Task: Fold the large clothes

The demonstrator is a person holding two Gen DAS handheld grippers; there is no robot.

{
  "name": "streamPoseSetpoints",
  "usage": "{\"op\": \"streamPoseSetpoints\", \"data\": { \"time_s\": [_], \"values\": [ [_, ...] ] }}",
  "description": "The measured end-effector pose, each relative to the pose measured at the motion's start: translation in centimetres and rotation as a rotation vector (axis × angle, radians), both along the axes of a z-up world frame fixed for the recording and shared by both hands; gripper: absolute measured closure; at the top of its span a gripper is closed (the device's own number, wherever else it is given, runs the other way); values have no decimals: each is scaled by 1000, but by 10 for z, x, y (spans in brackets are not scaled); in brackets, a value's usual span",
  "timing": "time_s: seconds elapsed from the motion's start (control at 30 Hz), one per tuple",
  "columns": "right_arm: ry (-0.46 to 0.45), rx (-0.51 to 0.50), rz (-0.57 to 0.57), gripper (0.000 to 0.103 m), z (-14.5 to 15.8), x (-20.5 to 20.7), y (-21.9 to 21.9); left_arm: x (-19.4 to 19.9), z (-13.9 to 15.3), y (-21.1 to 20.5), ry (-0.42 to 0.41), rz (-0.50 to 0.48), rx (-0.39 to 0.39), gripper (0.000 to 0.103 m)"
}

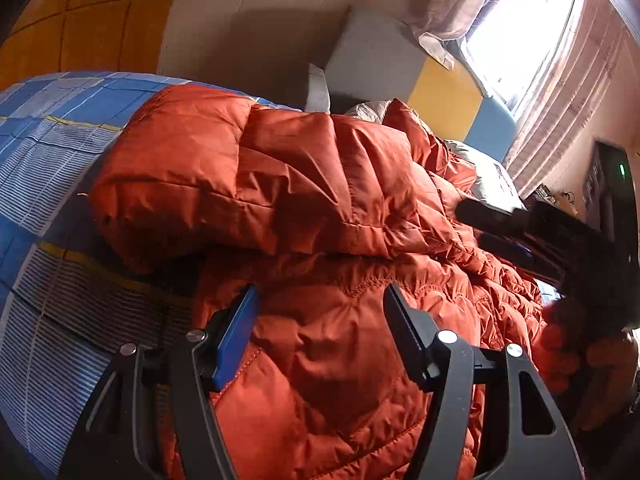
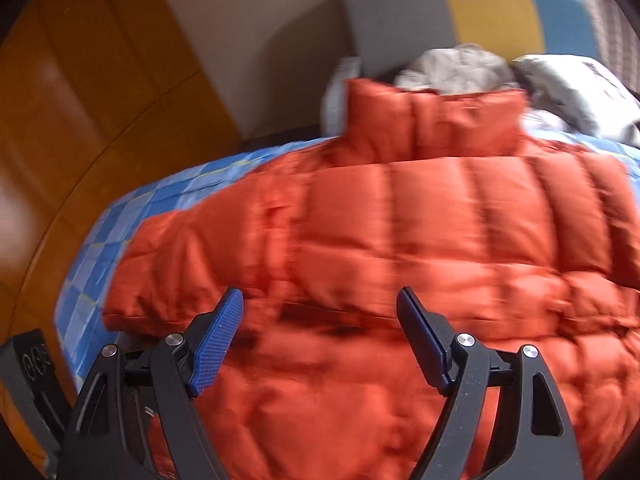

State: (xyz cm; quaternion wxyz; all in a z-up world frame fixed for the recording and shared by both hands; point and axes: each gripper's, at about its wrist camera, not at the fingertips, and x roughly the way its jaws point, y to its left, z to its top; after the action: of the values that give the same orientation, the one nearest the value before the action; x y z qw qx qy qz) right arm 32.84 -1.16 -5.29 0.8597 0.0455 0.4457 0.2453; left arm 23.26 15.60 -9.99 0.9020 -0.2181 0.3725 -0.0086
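Jacket: my big orange puffy jacket [image 2: 440, 220] lies spread on the bed, collar up at the far end.
Sleeve: I see one sleeve [image 1: 224, 176] folded over the jacket's body.
Bed cover: blue checked cover [image 1: 52, 152] under the jacket.
Behind: grey clothes [image 2: 456, 68] heaped past the collar.
Left gripper [image 1: 320, 312]: fingers wide apart, holding nothing, over the jacket.
Right gripper [image 2: 320, 312]: fingers wide apart, holding nothing, over the jacket.
Side: orange wardrobe [image 2: 80, 100] beside the bed.
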Motion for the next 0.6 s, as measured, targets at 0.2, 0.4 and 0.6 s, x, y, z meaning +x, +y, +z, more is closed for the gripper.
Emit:
{"op": "streamPoseSetpoints", "data": {
  "time_s": [0.2,0.4,0.6],
  "values": [
    [58,-7,61,67,-15,10,44,3,-3,5,2,4,-10,39],
    [-15,-42,64,98,-5,2,35,4,-4,4,2,9,-6,39],
    [-92,-58,-25,99,14,0,-13,7,0,-2,0,11,-7,39]
  ]
}}
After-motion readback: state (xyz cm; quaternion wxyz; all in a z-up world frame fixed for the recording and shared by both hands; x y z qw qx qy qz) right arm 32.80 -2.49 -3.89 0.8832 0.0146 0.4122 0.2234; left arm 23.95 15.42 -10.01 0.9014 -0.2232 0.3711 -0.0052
